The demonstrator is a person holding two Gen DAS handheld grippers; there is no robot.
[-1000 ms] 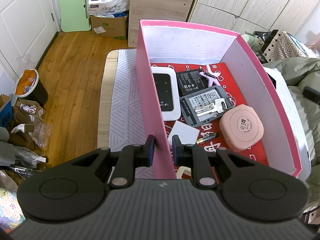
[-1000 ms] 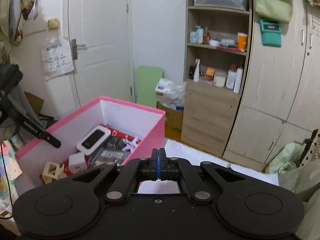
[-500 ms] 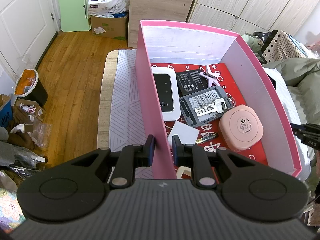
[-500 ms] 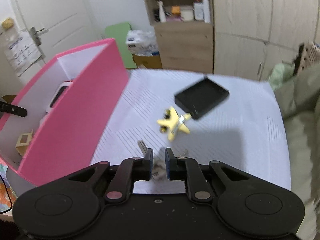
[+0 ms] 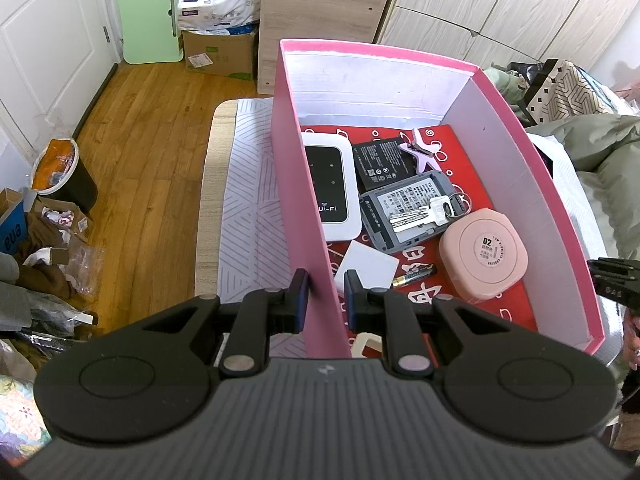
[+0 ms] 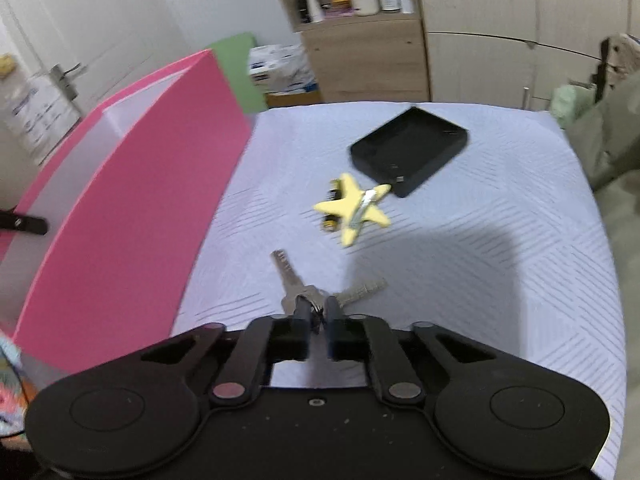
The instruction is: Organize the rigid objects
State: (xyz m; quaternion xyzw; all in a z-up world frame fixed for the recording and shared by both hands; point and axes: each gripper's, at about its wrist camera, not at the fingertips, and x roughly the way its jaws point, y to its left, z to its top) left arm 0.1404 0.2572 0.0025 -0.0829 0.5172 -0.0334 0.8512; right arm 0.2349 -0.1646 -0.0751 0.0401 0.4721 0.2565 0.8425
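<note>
pinching only the ring end of the keys [image 6: 304, 292] on the bedsheet w/ right gripper [image 6: 316, 320], they could slip mid-lift, while left gripper [image 5: 324, 300] clamps the pink box [image 5: 308, 240] wall.

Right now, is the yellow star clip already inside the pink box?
No. In the right wrist view the yellow star clip lies on the white cloth, outside the pink box, beside a black case.

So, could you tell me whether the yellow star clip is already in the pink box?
Out. The yellow star clip lies on the white cloth, beside the pink box.
</note>
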